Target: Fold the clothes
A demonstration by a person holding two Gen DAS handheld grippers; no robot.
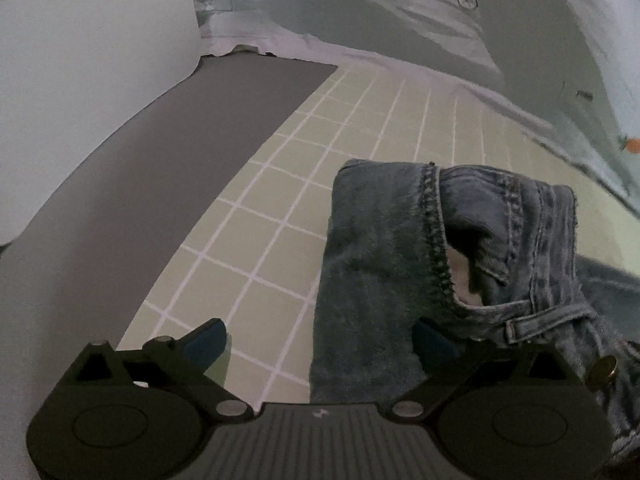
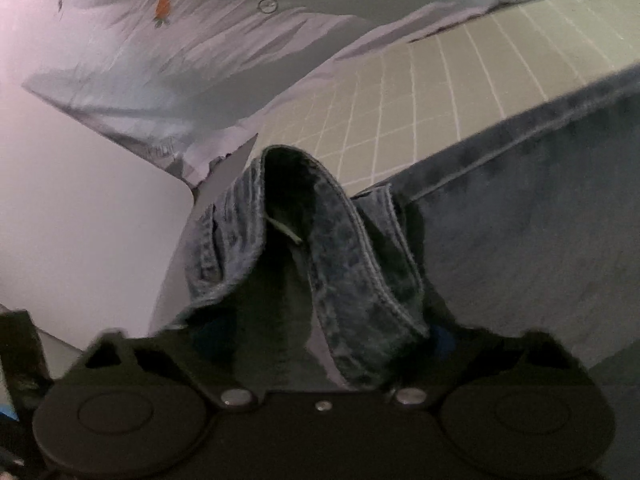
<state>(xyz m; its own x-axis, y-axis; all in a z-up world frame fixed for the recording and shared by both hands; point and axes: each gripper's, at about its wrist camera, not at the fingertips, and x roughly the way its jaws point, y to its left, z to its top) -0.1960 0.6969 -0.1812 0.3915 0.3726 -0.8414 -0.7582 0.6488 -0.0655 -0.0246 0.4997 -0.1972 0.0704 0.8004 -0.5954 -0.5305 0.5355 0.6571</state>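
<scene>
- The jeans (image 1: 372, 264) were lying bunched on the green grid mat (image 1: 280, 200), waistband end up, brass button (image 1: 603, 368) just beside the left gripper's right finger.
- Denim looked thick and heavy-ish, floppy but with stiff double-stitched seams and a belt loop (image 1: 528, 326). I'd guess it drapes instead of sliding, and the waistband is the sturdiest place to grab.
- Left gripper (image 1: 320, 340) had its blue-padded fingers spread wide, with a flap of the jeans sitting between them and not pinched.
- Right gripper (image 2: 320, 336): a waistband loop of the jeans (image 2: 348, 264) ran down into it, but the fingertips were buried under cloth, so I honestly couldn't tell if it was clamped.
- Past the jeans, at the mat's far edge, was a thin, crinkly pale shirt (image 2: 160, 60) with a little carrot print (image 2: 162, 6) and clear buttons.
</scene>
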